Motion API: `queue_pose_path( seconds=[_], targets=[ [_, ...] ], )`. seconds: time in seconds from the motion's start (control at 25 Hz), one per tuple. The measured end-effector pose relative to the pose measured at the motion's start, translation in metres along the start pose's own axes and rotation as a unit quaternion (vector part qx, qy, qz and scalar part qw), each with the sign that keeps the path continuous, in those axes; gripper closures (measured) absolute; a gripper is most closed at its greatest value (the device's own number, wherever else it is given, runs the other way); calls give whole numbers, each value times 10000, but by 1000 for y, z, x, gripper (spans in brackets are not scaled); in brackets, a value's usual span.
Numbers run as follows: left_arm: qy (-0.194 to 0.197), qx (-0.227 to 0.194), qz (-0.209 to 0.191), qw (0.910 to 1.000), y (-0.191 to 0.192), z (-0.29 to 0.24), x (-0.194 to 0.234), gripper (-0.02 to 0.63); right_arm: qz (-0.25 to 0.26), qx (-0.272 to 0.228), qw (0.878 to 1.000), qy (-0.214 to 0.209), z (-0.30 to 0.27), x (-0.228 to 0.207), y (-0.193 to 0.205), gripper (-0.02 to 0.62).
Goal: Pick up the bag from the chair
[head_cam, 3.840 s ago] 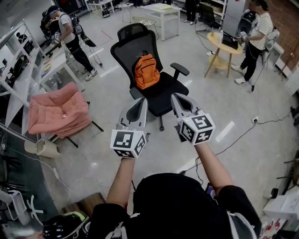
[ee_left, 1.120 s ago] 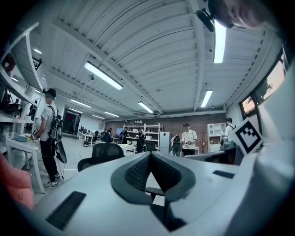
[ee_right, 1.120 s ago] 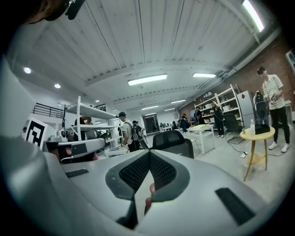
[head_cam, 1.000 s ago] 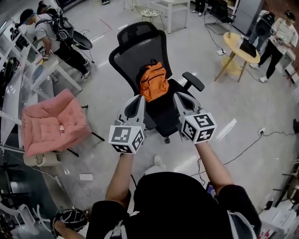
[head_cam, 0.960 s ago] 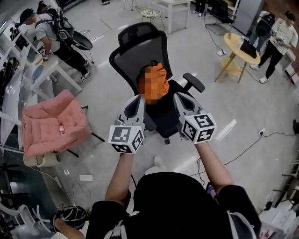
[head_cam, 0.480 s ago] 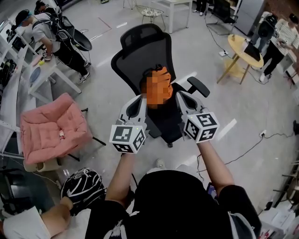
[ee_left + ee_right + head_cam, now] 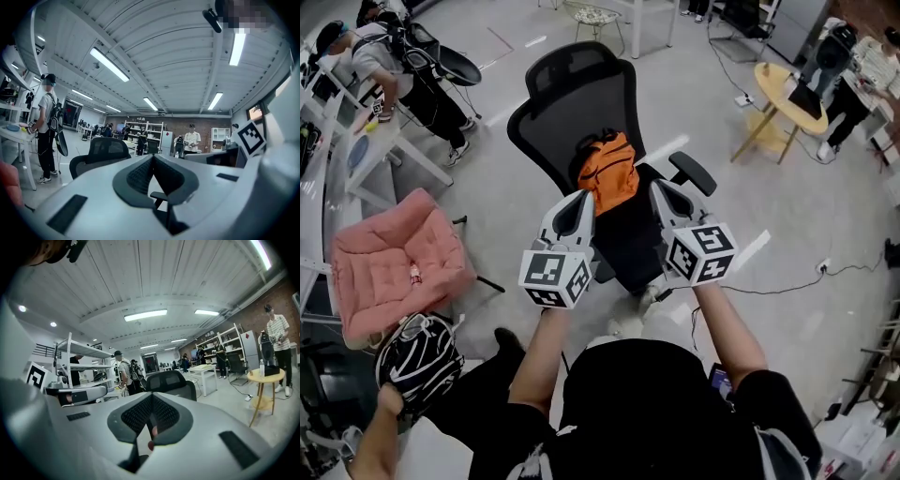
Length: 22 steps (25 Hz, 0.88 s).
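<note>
An orange backpack (image 7: 607,172) leans against the backrest of a black mesh office chair (image 7: 572,94) in the head view. My left gripper (image 7: 578,208) is held out just short of the chair seat, below and left of the bag. My right gripper (image 7: 666,199) is level with it, below and right of the bag. Neither touches the bag. Both have their jaws closed tip to tip with nothing between them. The left gripper (image 7: 153,157) and the right gripper (image 7: 151,396) each look out level over the room, with the chair's backrest (image 7: 171,382) beyond the tips; the bag is hidden there.
A pink cushioned seat (image 7: 389,262) stands to the left. A hand holds a black helmet (image 7: 417,352) at lower left. A white desk (image 7: 356,159) with a person (image 7: 394,56) is at upper left, a round wooden table (image 7: 783,89) at upper right. A cable (image 7: 787,281) crosses the floor.
The chair and bag have come closer and now sit right ahead of both grippers. A person carrying a black helmet has entered at lower left. Both grippers stay shut.
</note>
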<state>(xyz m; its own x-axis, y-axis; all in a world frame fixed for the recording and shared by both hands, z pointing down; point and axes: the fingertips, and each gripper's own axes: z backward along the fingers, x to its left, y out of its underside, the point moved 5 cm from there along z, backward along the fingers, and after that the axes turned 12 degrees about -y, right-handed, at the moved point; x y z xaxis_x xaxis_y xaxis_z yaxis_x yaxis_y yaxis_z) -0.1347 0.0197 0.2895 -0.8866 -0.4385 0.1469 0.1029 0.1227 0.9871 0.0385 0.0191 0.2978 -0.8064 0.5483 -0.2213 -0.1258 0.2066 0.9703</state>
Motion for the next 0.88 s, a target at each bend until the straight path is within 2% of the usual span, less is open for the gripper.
queue_pose_path(
  seconds=[0.44,0.88],
  targets=[
    [-316,303,97,9990,32,-84,9,597,-219,237,9992,-254,-58,-83,9,594],
    [-545,662,332,9958,73,-158,24,597,-474,527,9971,-270,-104,-156,27,595]
  ],
)
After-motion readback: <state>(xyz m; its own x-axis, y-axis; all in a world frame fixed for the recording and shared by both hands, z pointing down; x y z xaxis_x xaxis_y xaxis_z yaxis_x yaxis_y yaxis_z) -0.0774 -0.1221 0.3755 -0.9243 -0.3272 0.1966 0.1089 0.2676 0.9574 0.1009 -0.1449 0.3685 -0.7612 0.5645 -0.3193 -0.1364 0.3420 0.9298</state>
